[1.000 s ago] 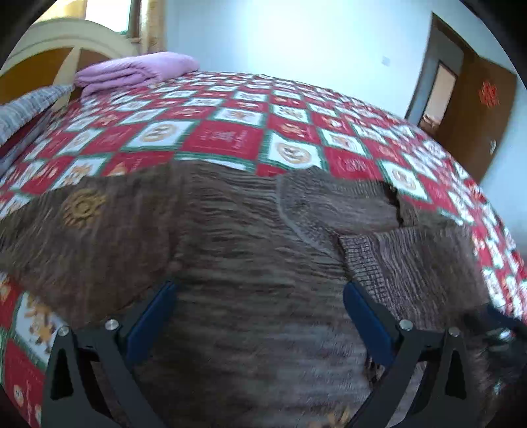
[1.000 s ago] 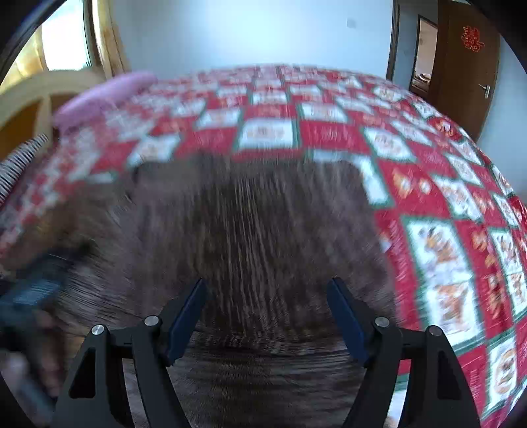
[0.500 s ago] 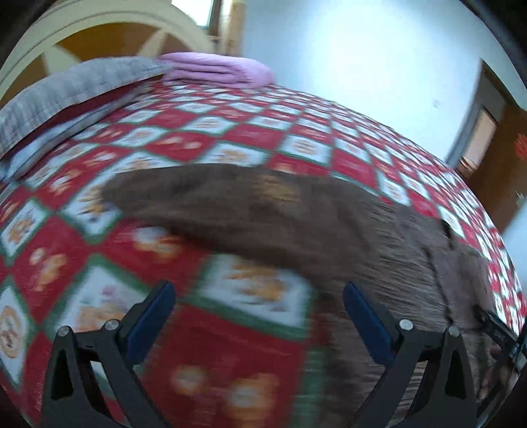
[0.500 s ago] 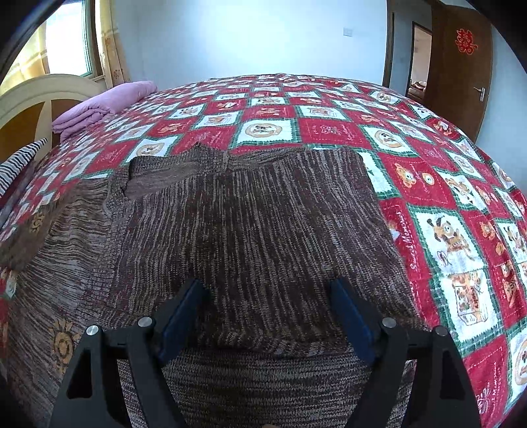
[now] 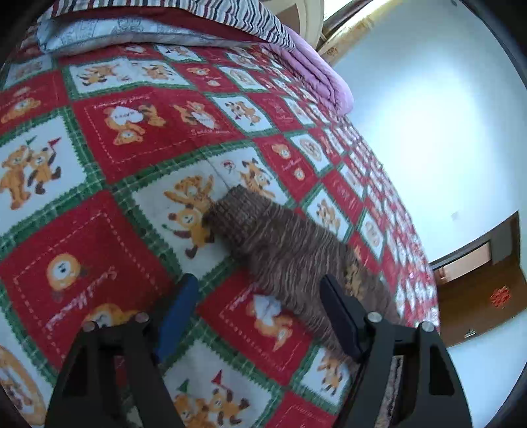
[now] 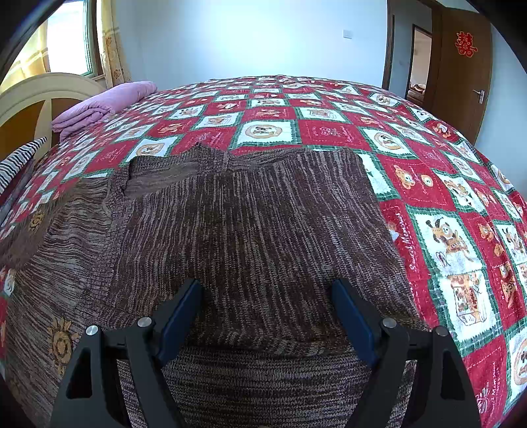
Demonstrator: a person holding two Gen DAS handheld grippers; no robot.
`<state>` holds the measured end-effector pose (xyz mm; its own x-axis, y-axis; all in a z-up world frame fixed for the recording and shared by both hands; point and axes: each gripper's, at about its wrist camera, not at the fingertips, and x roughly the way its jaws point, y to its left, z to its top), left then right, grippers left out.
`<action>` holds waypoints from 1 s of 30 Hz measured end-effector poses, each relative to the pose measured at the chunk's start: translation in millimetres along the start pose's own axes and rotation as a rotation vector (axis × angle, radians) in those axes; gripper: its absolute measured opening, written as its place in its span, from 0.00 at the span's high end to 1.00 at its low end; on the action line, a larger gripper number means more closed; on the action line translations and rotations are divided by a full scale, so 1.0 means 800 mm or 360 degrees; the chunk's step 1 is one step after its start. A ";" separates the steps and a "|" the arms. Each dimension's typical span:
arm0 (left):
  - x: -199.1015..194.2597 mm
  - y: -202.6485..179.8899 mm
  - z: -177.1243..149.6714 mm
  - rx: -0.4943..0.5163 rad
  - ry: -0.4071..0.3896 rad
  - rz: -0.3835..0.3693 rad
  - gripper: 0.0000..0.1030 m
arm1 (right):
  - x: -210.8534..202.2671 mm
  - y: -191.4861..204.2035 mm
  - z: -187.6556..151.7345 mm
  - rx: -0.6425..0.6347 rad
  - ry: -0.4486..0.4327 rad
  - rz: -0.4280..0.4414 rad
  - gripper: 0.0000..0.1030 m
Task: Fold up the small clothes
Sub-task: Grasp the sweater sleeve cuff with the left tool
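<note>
A brown striped knit sweater [image 6: 257, 230] lies flat on the bed, its right side folded over the body. In the left wrist view only its outstretched sleeve [image 5: 283, 243] shows, cuff [image 5: 230, 210] pointing away. My left gripper [image 5: 260, 296] hovers over the near part of that sleeve. Its jaws are closing, with the sleeve's edge by the right finger and nothing pinched. My right gripper [image 6: 266, 299] stands open just above the folded panel near the hem, gripping nothing.
The red, green and white bear-print quilt [image 5: 131, 138] covers the bed. A folded pink blanket [image 6: 102, 105] and a striped pillow [image 5: 164, 19] lie near the headboard [image 6: 42, 92]. A brown door [image 6: 461, 66] stands at the far right.
My left gripper swung left off the sweater's body to the outstretched sleeve, rolled, and its jaws narrowed. The right gripper stayed over the folded panel.
</note>
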<state>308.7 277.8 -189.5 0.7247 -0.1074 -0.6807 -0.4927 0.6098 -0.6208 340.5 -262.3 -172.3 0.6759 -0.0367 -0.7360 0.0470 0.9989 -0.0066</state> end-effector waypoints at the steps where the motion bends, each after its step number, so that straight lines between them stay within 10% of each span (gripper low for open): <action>1: 0.003 -0.002 0.002 0.0004 0.0003 -0.0005 0.24 | 0.000 0.000 0.000 0.0000 0.0000 0.0000 0.20; 19: 0.013 0.020 0.027 -0.0116 -0.0066 -0.0205 0.40 | -0.001 0.000 0.001 0.0010 -0.0008 0.0010 0.20; 26: 0.020 0.025 0.029 -0.0085 -0.0013 -0.0126 0.84 | -0.001 -0.001 0.000 0.0010 -0.0008 0.0010 0.20; 30: 0.019 0.031 0.033 -0.0099 0.0002 -0.0133 0.91 | -0.002 -0.001 0.000 0.0012 -0.0010 0.0011 0.20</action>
<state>320.4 311.7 -205.1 0.7639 -0.1569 -0.6260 -0.4597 0.5486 -0.6984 339.8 -263.1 -171.2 0.6808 -0.0298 -0.7319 0.0477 0.9989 0.0037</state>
